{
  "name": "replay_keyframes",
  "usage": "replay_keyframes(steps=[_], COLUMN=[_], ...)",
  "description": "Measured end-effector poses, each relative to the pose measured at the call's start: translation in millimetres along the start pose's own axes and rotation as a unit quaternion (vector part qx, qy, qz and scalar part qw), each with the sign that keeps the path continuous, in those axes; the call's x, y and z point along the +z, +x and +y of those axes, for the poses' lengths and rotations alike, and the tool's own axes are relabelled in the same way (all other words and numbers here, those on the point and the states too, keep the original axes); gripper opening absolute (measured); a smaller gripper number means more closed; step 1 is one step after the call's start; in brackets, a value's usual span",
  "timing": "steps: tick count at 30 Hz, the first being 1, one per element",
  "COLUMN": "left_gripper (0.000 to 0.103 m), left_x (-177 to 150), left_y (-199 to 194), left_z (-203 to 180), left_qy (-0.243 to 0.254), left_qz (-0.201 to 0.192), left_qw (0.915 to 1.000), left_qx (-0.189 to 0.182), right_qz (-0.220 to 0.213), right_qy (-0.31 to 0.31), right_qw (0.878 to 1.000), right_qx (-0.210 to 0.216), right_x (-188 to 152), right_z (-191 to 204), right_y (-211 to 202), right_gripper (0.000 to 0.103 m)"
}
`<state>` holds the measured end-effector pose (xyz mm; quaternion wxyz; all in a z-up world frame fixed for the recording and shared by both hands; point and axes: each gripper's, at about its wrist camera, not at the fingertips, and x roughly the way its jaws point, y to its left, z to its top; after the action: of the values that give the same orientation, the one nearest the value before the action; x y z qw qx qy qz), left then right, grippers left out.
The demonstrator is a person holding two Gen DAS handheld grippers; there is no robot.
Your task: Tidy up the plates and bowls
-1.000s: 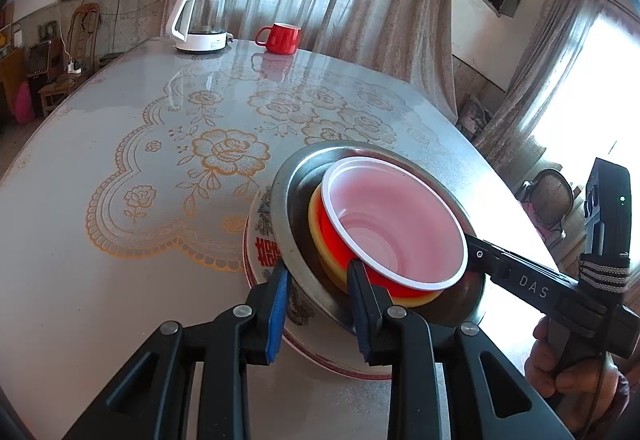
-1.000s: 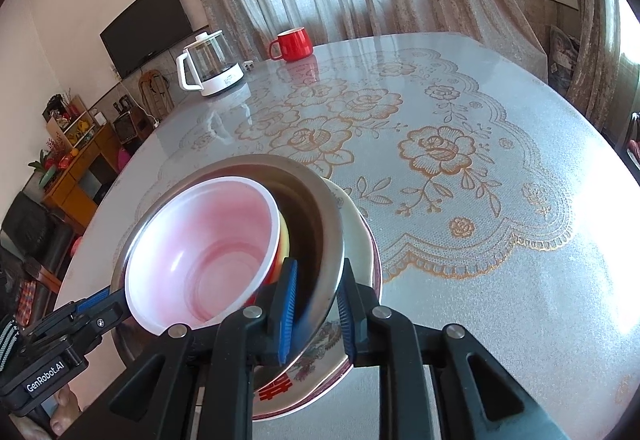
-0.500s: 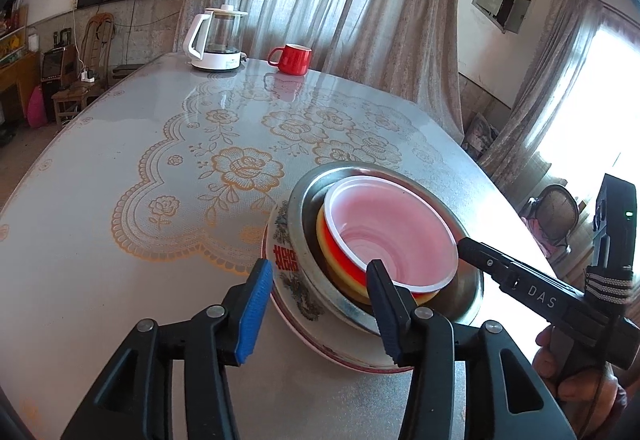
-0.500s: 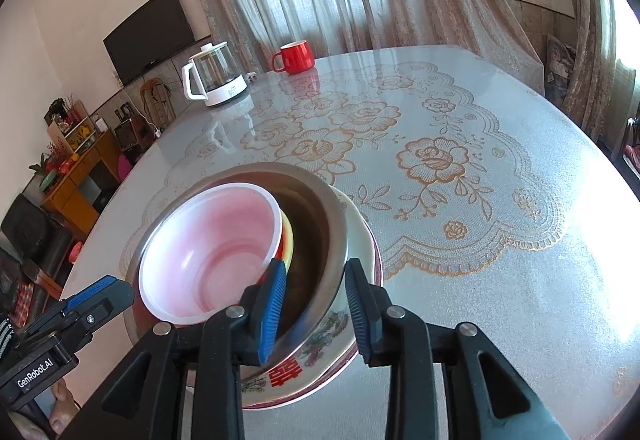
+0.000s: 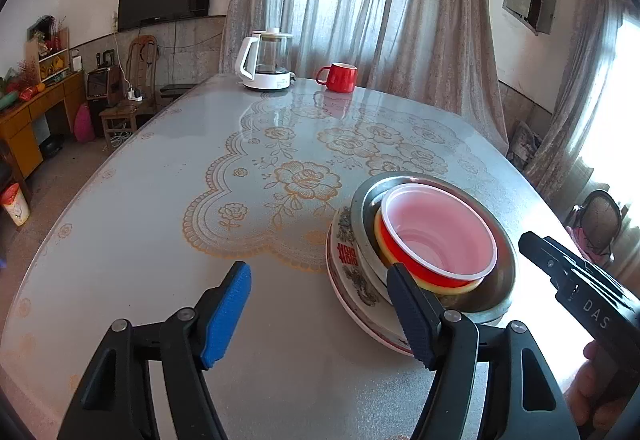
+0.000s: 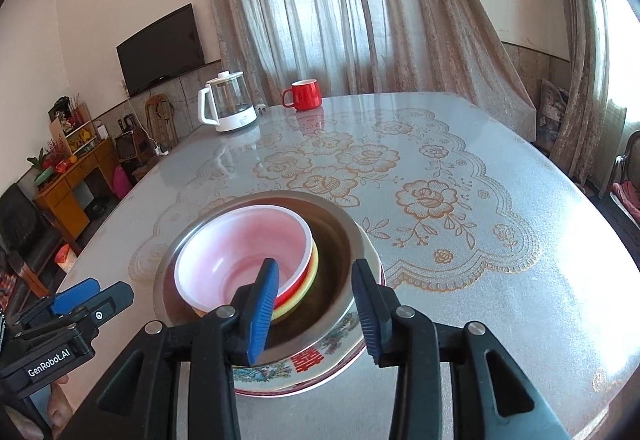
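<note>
1. Now my left gripper (image 5: 320, 316) and right gripper (image 6: 316, 314) have just been opening; both spread, pinching nothing.
2. Nested stack sits near the table (image 5: 160, 240) edge, well apart from the kettle (image 5: 266, 60).
3. I guess the flowered plate (image 6: 320, 364) is heavy and breakable.
4. Shiny metal bowl (image 6: 336, 240) looks slippery; plastic bowl (image 5: 436, 232) light.
5. I'd grab the plate's rim.

The right tool (image 6: 316, 308), jaws just opened and gripping nothing, straddles the near rim of the metal bowl (image 6: 340, 240) stacked on a plate (image 6: 320, 364).
</note>
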<state>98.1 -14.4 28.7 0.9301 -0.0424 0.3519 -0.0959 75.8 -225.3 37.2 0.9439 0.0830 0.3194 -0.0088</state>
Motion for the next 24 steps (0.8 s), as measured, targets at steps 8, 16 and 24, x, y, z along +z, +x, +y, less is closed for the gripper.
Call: replay_keyframes(steps=[8, 16, 24], left_gripper=[0.094, 0.102, 0.103], left_x=[-9.9, -13.4, -13.4], left_y=[-13.4, -16.0, -13.3], left_z=[11.2, 11.9, 10.0], left_qy=[-0.014, -0.017, -0.013], left_qz=[-0.034, -0.04, -0.036], left_qw=[0.9986, 0.998, 0.9978], left_qx=[0.037, 0.047, 0.054], right_qz=[-0.037, -0.053, -0.05], right_qy=[-0.02, -0.02, -0.019], right_qw=[0.998, 0.997, 0.997], right_qx=[-0.038, -0.049, -0.052], right_x=[-16.3, -16.6, -19.2], right_z=[22.3, 25.0, 24.0], right_y=[-11.7, -13.4, -12.5], right_gripper=[0.04, 0.041, 0.041])
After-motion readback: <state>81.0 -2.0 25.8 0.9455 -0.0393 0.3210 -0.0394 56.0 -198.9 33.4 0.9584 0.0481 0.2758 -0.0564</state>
